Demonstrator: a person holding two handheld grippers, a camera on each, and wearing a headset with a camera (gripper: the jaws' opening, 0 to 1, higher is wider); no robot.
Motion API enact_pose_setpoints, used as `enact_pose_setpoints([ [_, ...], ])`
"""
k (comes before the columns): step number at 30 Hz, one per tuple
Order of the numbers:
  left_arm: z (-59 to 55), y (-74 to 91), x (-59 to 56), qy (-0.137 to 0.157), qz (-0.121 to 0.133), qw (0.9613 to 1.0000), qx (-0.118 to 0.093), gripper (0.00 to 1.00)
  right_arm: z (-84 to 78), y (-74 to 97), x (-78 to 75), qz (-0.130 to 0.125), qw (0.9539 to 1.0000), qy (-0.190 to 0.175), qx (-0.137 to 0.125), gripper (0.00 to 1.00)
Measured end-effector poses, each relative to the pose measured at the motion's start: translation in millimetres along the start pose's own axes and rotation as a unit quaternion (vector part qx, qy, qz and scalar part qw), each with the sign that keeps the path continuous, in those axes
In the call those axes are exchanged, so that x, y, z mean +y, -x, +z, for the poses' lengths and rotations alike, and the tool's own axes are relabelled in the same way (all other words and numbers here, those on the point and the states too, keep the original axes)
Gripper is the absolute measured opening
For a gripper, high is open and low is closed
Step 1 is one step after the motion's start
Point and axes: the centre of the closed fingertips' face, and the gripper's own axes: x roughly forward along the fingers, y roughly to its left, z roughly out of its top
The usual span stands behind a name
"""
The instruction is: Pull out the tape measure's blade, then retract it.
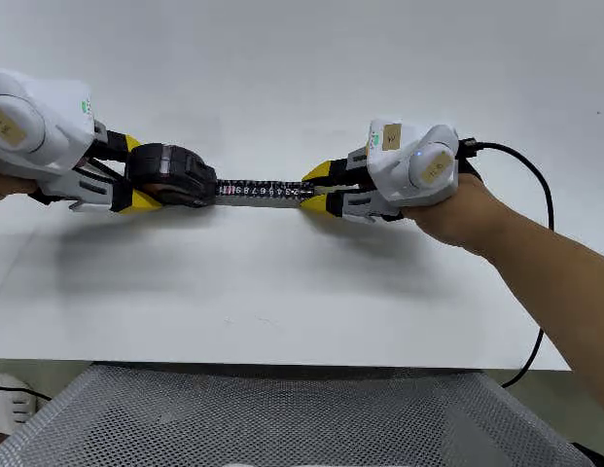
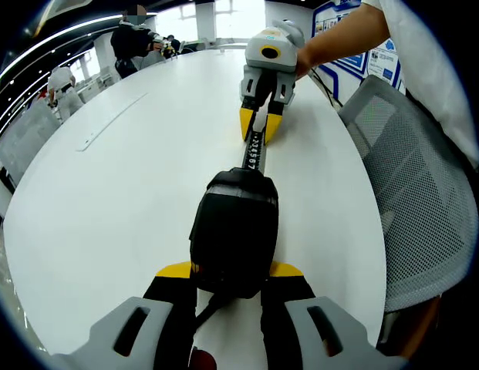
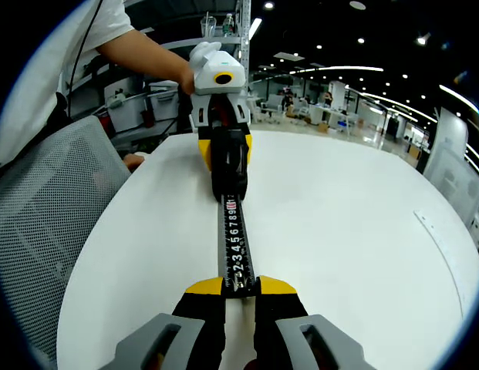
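The tape measure [image 1: 170, 175] sits low over the white table [image 1: 282, 292], its black case held sideways. A short length of blade [image 1: 263, 190] is drawn out of it to the right. In the right gripper view the blade [image 3: 235, 243] runs straight away from the camera, its printed numbers facing up, back to the case [image 3: 227, 158]. Whether the case rests on the tabletop cannot be told.

The left gripper [image 1: 136, 173] is clamped on the case. In the left gripper view its yellow-tipped jaws stand apart by the case's width and press against both of its sides [image 2: 235, 231]. The right gripper [image 1: 317, 188] is closed on the free end of the blade, with its jaws drawn nearly together around the tip [image 3: 241, 287].

A black cable [image 1: 535, 185] trails from the right gripper off the table's edge. A grey mesh chair [image 1: 282, 418] stands at the near edge.
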Motion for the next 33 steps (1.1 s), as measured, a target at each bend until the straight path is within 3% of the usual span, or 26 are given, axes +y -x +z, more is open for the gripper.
enact_pose_setpoints([
  [33, -1.3, -0.1, 0.4, 0.002, 0.001, 1.0, 0.002, 0.26, -22.1, 30.8, -0.6, -0.012, 0.9997, -0.002, 0.021, 0.09],
])
